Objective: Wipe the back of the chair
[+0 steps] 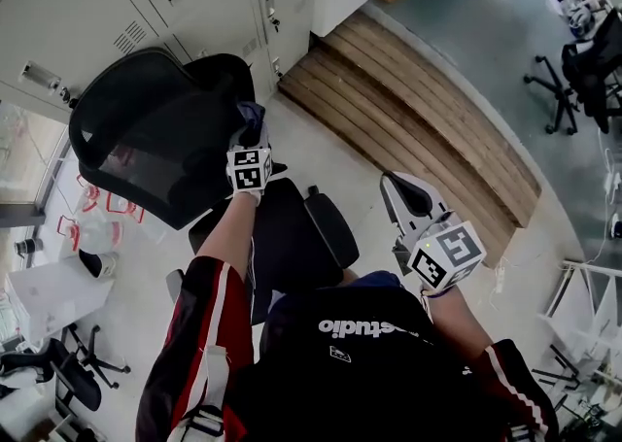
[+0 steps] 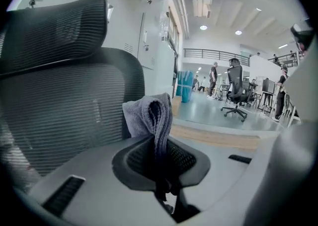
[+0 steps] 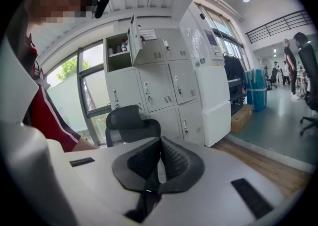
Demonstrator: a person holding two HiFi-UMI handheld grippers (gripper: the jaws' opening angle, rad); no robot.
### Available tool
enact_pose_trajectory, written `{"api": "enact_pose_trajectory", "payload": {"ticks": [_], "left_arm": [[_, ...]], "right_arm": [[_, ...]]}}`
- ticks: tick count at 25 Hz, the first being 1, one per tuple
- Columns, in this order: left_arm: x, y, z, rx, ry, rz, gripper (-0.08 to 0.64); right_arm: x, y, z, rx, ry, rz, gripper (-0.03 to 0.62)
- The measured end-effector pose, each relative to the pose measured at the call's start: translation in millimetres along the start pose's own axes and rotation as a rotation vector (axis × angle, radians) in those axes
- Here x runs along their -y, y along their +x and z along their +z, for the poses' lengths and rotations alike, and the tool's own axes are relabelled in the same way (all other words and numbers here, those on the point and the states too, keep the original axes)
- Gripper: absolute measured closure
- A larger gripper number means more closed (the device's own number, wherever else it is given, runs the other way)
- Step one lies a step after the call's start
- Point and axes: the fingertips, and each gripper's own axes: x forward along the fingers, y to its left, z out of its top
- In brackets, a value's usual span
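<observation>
So left gripper [image 2: 160, 145] is clamped on the grey cloth [image 2: 146, 115], right beside the chair's mesh back [image 2: 64, 115], maybe touching; right gripper [image 3: 160, 143] is pinched closed, empty, well apart from it.

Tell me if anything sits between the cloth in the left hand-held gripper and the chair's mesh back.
Nothing visible does. The folded grey cloth, clamped in the left hand-held gripper, stands right by the black mesh chair back, with no object between them.
</observation>
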Motion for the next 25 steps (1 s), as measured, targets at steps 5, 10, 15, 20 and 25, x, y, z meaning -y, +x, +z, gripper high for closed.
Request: {"api": "enact_pose_trajectory", "payload": {"ticks": [5,10,15,20,25], "left_arm": [[31,-7,21,0.047,-0.001,-0.061,0.503],[22,-48,21,0.065,0.002,-0.05,0.503],[-26,-117,-1,0.074,-0.018,0.015,0.503],[-93,-196,-37,0.063,-0.046,0.121,0.503],[-155,-273,-77,0.043,-0.079,0.229,0.503]], "right_arm": [[-7,-8,4,0.014,-0.007,0.003,0.577],[-41,-12,6,0.027,-0.01,0.031,0.577],[-94,-17,3,0.036,-0.021,0.076,0.577],[-152,-12,-7,0.035,-0.038,0.133,0.577],[-213,-2,-18,0.027,-0.059,0.198,0.577]]}}
